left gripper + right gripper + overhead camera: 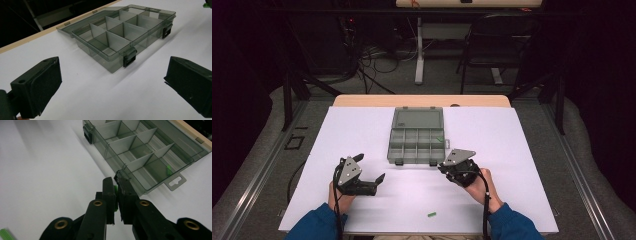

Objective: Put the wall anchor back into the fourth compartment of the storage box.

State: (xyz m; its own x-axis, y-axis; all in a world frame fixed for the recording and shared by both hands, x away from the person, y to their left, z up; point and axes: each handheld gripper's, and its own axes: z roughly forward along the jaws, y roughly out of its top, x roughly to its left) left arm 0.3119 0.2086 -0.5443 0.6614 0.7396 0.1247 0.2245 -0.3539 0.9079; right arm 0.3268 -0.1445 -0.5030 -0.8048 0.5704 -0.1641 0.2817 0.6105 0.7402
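The right gripper [115,187] is clamped on a small green piece [115,188] (a sliver of green peeks between the pads), held just at the near right corner of the open compartment box [140,152]. The left gripper [112,82] stands wide with nothing between its pads, the box ahead of it on the white tabletop [362,130]. Another green piece [431,214] lies behind the right gripper, near the person's edge.

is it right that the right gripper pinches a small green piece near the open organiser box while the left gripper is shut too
Not quite: the left gripper is open, its jaws wide apart with nothing between them, as the left gripper view shows. The right gripper does pinch a small green piece near the open organiser box.
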